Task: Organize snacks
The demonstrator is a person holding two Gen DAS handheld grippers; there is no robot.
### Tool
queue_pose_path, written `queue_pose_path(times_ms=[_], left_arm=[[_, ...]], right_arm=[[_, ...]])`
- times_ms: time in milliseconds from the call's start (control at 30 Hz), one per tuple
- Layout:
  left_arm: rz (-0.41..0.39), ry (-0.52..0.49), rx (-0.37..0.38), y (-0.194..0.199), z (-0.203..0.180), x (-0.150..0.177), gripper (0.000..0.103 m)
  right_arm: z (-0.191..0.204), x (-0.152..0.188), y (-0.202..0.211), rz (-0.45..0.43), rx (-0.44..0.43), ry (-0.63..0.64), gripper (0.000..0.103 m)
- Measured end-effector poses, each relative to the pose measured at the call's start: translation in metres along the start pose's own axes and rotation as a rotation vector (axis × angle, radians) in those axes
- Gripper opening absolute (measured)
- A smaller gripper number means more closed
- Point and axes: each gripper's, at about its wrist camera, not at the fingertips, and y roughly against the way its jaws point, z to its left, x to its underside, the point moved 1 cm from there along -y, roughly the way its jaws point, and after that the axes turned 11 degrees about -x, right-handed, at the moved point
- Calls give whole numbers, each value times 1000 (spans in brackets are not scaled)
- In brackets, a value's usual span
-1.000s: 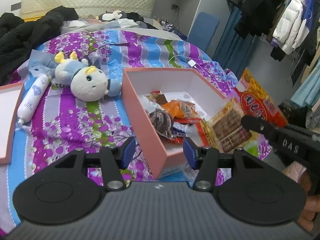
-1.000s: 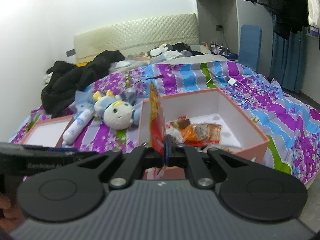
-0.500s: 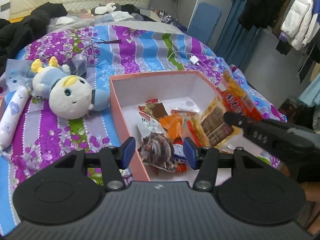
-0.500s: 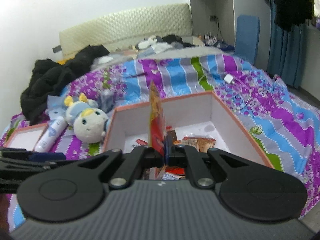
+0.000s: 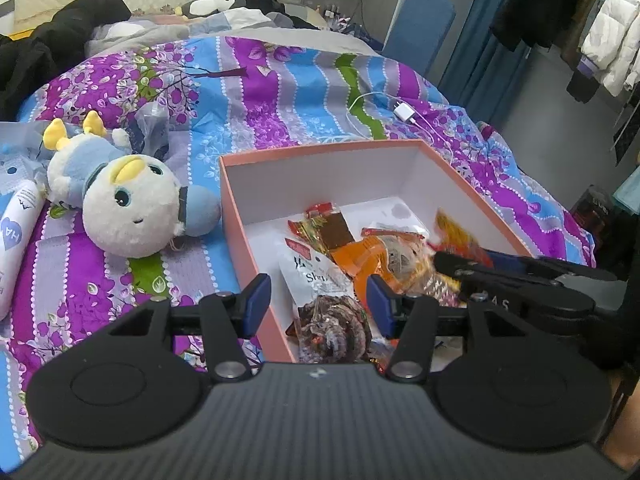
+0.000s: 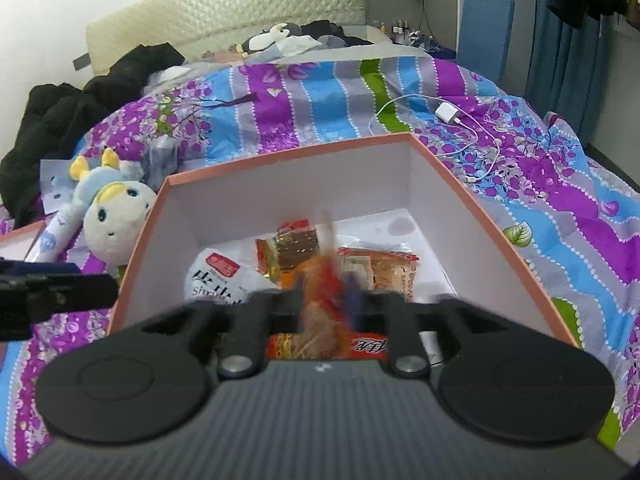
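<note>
Over the pink box (image 6: 480, 216) on the bedspread (image 6: 560, 184), the right gripper (image 6: 326, 300) has just been opening its jaws, with the red-orange snack packet (image 6: 324, 276) blurred between them, unclamped. The left gripper (image 5: 316, 298) hangs released, empty, above the box's left wall. Other snack packets (image 5: 332, 276) lie inside.

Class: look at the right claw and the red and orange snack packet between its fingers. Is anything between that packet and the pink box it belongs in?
Nothing visible. The right claw has just been opening, and the blurred snack packet is already over the open, lidless pink box, with only other snacks beneath.
</note>
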Motion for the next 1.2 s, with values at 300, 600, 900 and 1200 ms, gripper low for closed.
queue_pose_path(times_ms=[300,600,900,1200], left_arm=[[-57,3,4,50,5,7,59],[-141,-21,29,130,3,23,59],[-202,-17,62,199,5,54,59],[-223,-36,58,245,-1,80,59]], right_arm=[[11,1,43,-75,6,0,76],[32,6,114,-172,5,-6,76],[54,26,182,-257,0,-6,76],[71,51,227,-262,-29,-8,76]])
